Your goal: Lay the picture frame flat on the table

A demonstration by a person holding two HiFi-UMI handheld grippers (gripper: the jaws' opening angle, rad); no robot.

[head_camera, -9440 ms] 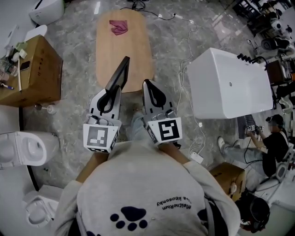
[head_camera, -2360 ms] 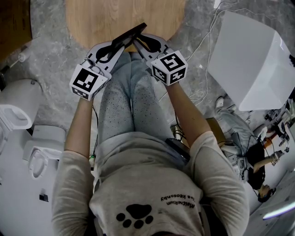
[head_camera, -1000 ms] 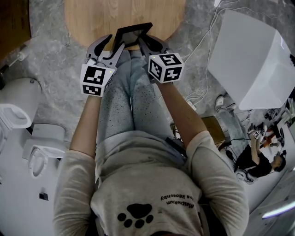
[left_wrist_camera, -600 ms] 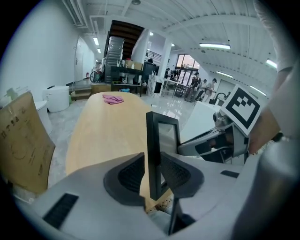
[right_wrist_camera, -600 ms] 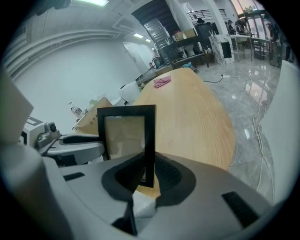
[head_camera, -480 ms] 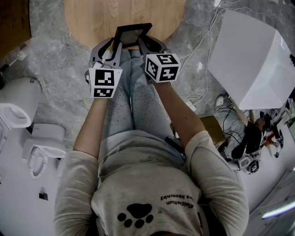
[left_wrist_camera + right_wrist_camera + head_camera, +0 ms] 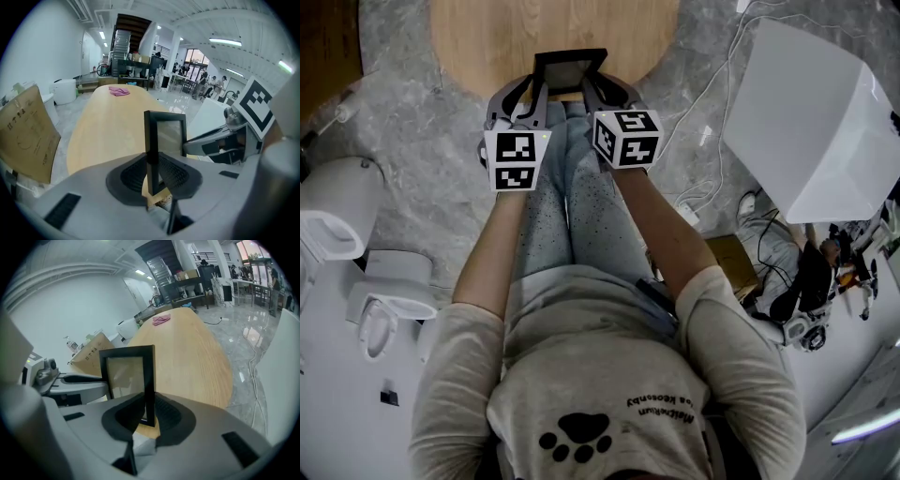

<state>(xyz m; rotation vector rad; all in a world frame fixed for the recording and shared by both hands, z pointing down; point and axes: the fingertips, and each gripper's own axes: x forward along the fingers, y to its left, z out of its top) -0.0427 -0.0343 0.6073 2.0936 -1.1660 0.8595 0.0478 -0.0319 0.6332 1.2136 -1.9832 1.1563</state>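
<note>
A black picture frame (image 7: pixel 568 73) with a glass front stands upright over the near edge of the oval wooden table (image 7: pixel 487 37), held between both grippers. My left gripper (image 7: pixel 536 90) has just been closing its jaws, and they now pinch the frame's left side bar (image 7: pixel 151 140). My right gripper (image 7: pixel 592 86) is shut on the opposite side bar (image 7: pixel 149 380). In the left gripper view the pads (image 7: pixel 176 174) press on the bar low down; the frame's bottom edge is hidden behind the jaws. Each gripper shows in the other's view, across the frame.
A pink cloth (image 7: pixel 119 91) lies at the table's far end. A large white tub (image 7: pixel 806 122) stands on the floor at the right, toilets (image 7: pixel 337 225) at the left, a cardboard box (image 7: pixel 23 136) by the table, cables (image 7: pixel 703 131) on the marble floor.
The left gripper has swung in from the frame's left and closed on its side bar. The frame and the right gripper have stayed put.
</note>
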